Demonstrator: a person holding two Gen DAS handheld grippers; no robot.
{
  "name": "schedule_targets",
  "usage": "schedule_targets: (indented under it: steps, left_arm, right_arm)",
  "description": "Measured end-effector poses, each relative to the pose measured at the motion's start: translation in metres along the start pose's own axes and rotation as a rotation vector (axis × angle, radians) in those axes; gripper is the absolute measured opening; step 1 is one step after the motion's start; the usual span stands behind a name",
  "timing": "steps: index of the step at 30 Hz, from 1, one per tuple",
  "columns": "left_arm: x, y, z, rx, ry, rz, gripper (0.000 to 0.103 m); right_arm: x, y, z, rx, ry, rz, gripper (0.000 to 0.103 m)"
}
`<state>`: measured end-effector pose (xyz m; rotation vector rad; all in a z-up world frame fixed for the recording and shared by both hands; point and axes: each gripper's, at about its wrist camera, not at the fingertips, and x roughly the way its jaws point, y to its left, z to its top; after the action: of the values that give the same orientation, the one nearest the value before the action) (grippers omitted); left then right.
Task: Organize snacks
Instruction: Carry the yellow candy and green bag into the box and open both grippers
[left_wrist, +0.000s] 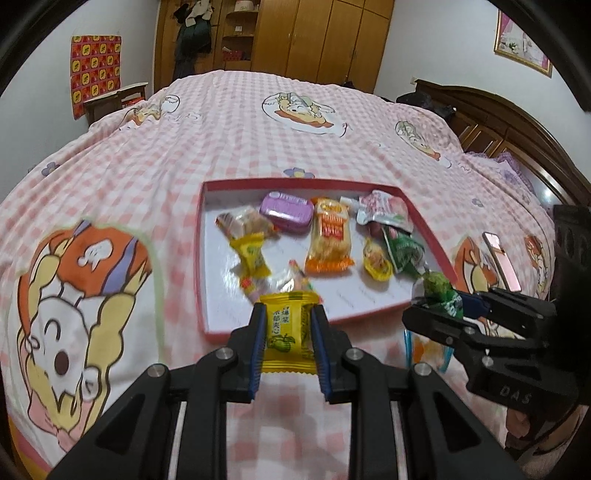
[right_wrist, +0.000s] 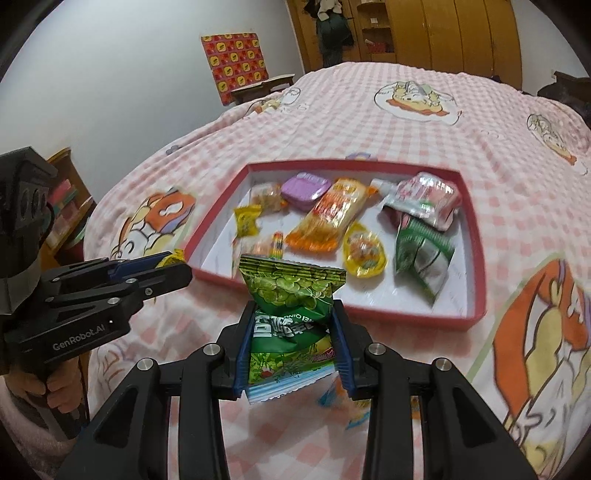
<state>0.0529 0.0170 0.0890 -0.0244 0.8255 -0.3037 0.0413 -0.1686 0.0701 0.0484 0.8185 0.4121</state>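
The left gripper (left_wrist: 289, 334) is clamped on a small yellow foil-wrapped candy packet (left_wrist: 287, 330); the right gripper (right_wrist: 293, 341) squeezes a crinkly green plastic pea-snack bag (right_wrist: 291, 299). Both packets hang above the pink checked bedspread (left_wrist: 221, 122), just short of the near rim of the shallow red-walled cardboard tray (left_wrist: 202, 236), which already holds about 8 snacks. This looks like the carry step; next, each packet needs bringing over a bare white patch of tray floor before release.
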Motion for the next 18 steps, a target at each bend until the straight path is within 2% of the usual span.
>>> schedule_targets:
  steps: [7, 18]
  left_arm:
    - [0.024, 0.005, 0.021, -0.023, 0.001, 0.015, 0.024]
    - [0.063, -0.002, 0.050, 0.001, -0.020, 0.018, 0.024]
  right_arm:
    - [0.007, -0.008, 0.014, -0.009, -0.008, -0.023, 0.038]
    - [0.025, -0.029, 0.035, 0.028, -0.014, -0.054, 0.038]
